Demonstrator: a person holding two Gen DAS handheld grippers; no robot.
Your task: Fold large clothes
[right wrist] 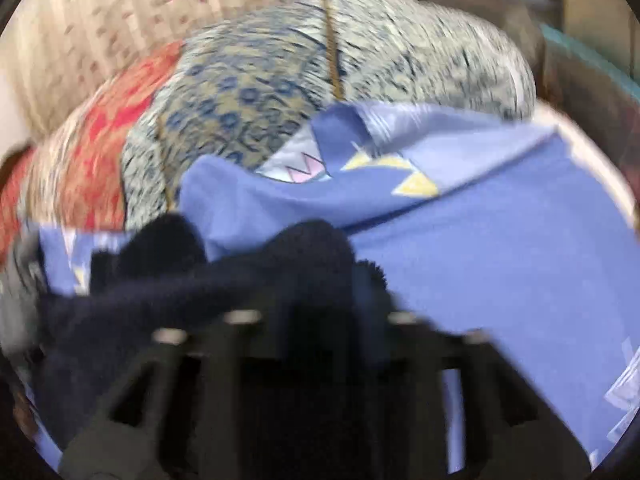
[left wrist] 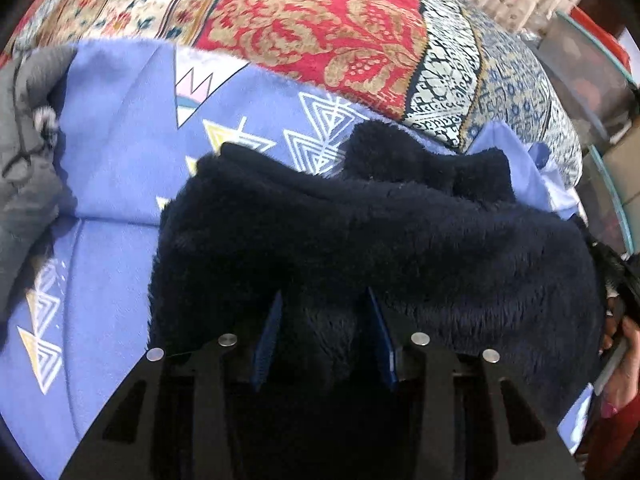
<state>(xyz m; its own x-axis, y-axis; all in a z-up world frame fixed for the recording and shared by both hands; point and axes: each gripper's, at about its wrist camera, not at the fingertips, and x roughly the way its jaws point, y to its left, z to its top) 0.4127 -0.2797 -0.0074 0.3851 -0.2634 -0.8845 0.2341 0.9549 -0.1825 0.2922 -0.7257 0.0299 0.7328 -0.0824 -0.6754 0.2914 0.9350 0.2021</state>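
Observation:
A dark navy fleece garment [left wrist: 360, 232] lies bunched on a blue bedsheet with triangle prints [left wrist: 120, 160]. My left gripper [left wrist: 324, 312] is shut on a thick fold of the fleece, its blue fingers [left wrist: 268, 332] pressed into the pile. In the blurred right wrist view the same fleece [right wrist: 200, 280] drapes over my right gripper [right wrist: 324, 280], which is shut on a bunch of it. The right fingertips are hidden by the cloth.
A red and gold patterned quilt [left wrist: 320, 28] and a blue-and-cream patterned cushion [right wrist: 320, 60] lie behind the garment. A grey garment [left wrist: 24, 160] lies at the left. A glass-edged table [left wrist: 600, 100] stands at the right. A hand [left wrist: 624, 360] shows at the right edge.

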